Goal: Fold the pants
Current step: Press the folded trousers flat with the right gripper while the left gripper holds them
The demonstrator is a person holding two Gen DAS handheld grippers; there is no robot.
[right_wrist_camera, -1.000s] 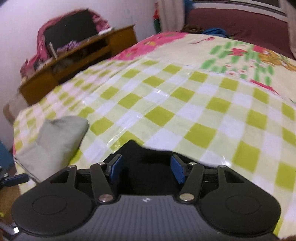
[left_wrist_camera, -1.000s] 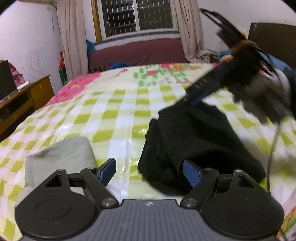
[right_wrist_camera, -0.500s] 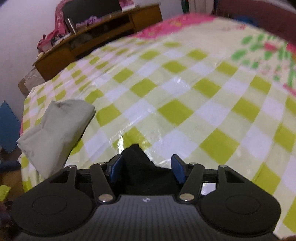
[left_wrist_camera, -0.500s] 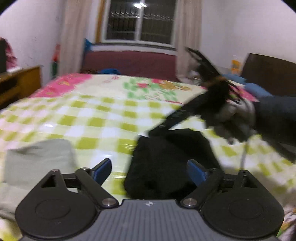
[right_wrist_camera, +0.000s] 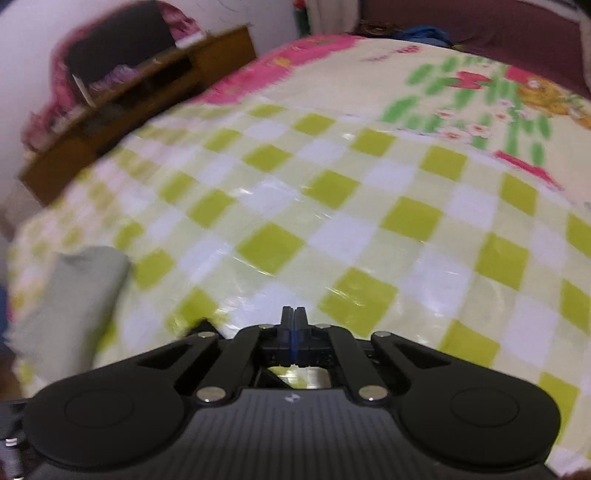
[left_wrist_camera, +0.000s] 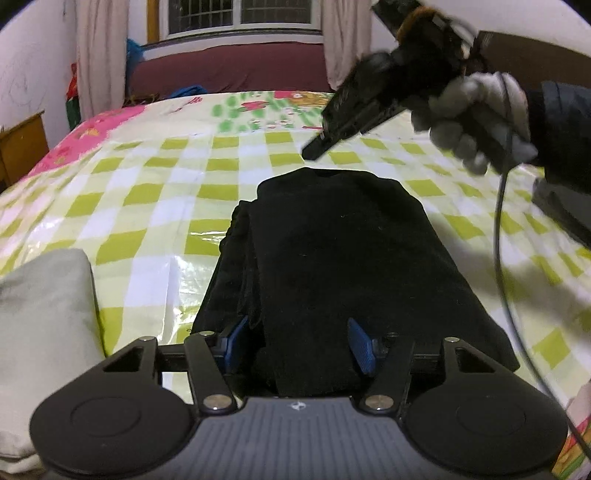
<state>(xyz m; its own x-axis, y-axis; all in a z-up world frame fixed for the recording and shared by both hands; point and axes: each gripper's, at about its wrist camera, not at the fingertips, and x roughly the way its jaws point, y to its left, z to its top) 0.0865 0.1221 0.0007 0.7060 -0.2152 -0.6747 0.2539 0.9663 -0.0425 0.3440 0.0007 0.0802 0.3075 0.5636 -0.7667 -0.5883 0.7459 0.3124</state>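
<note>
On the bed (left_wrist_camera: 155, 206): folded black pants (left_wrist_camera: 343, 258) | grey cloth (left_wrist_camera: 40, 332) beside | left gripper (left_wrist_camera: 295, 343) fingers closing around pants' near end, apart | right gripper (right_wrist_camera: 293, 323) fingers together, empty

Dim indoor light, the window (left_wrist_camera: 240, 14) dark. Glare streaks shine on the glossy checked bed cover (left_wrist_camera: 177, 266). The right wrist view is smeared by motion blur, worst at left. Fisheye bending curves both views' edges, with dark corners.
</note>
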